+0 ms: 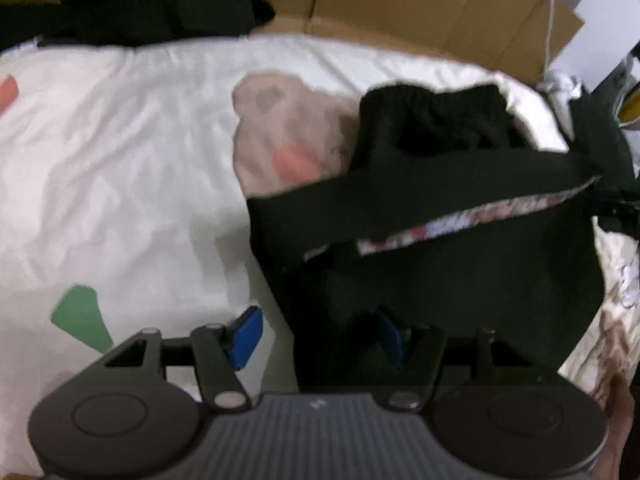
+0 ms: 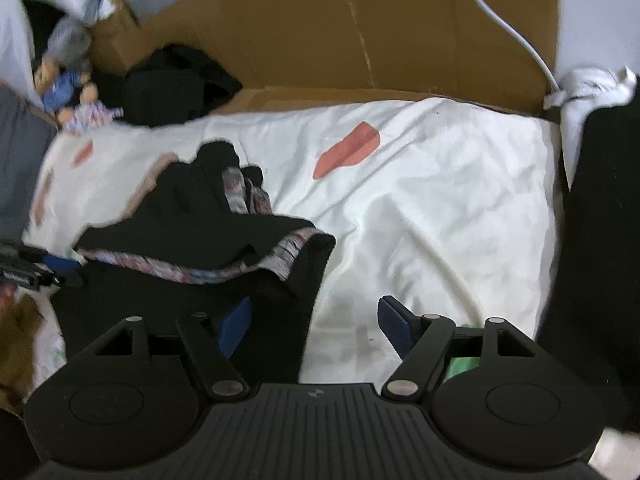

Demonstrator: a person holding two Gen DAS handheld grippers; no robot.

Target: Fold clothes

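A black garment [image 1: 460, 272] with a patterned pink-and-blue lining lies partly folded on the white bed sheet [image 1: 128, 168]. My left gripper [image 1: 320, 336] is open at the garment's near left edge; its right pad sits over the black cloth, its left pad over the sheet. In the right wrist view the same garment [image 2: 192, 248] lies left of centre. My right gripper [image 2: 316, 320] is open at the garment's right edge, with the left pad over the cloth and the right pad over bare sheet [image 2: 420, 208].
A cardboard box [image 2: 360, 32] stands along the far side of the bed. More black clothing [image 2: 176, 80] and a small doll [image 2: 76, 96] lie at the far left. A white cable [image 2: 516, 36] hangs at the right. A teddy-bear print [image 1: 288, 136] marks the sheet.
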